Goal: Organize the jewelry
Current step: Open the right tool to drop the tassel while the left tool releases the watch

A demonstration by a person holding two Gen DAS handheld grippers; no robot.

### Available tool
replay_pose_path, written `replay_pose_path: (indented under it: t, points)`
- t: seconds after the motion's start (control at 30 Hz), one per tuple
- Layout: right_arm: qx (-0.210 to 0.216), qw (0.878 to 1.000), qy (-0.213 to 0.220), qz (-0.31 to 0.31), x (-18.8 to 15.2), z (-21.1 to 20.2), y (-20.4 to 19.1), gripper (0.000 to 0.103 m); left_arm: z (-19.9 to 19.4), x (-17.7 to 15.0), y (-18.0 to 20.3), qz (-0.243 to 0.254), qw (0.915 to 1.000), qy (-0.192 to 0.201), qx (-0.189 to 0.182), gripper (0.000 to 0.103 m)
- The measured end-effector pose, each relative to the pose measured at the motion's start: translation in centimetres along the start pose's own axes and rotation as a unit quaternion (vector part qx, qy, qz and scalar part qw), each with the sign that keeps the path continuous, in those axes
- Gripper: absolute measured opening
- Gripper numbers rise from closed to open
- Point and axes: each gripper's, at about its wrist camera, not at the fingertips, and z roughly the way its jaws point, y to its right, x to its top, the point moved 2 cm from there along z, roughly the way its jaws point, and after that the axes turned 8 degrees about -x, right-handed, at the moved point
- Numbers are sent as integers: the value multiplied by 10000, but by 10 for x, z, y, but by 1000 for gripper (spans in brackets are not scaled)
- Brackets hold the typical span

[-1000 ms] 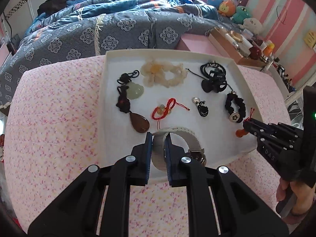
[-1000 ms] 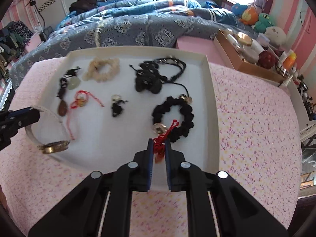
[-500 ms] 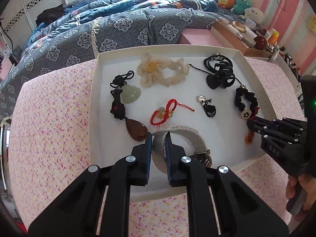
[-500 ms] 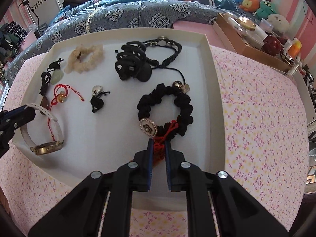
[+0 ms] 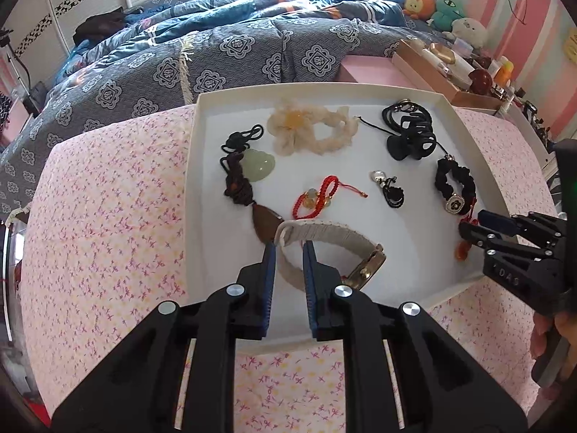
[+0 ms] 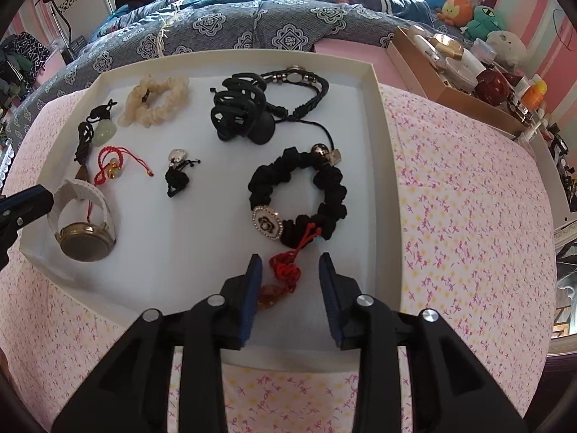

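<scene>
We are working over the pink-flowered tabletop (image 6: 468, 216), where the white tray (image 6: 378, 115) is sitting as our landmark. Along the tray's near left edge, the watch (image 6: 84, 227) with its cream strap is lying. Our left claw (image 5: 289, 252) is straddling that strap, jaws narrow and easing apart; whether the pads are pressing it we cannot quite tell. The black scrunchie (image 6: 299, 195) is lying toward the tray's right side. Just nearer than it, the red knotted charm (image 6: 285, 270) is resting on the tray floor between the jaws of our right claw (image 6: 290, 267), which are opening and not touching it.
</scene>
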Motion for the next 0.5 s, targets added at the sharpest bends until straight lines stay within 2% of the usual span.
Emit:
replay_pose_path:
  t: [0.1,0.17,0.27,0.5]
  points:
    - [-6,10000,12,18,-1,-6,2,33,-6,-2,-2,-44,10000,3,29,19]
    - [2,10000,76,63,-2,-14,4,34,-15,-4,-2,-35,9999,74,102,36]
    - [26,9997,193,114,-5,-29,6,40,-32,-10,0,3,9995,232,225,54]
    - [54,9982,579,148,-27,-73,8,53,-71,-36,5,-22,9984,479,305,81]
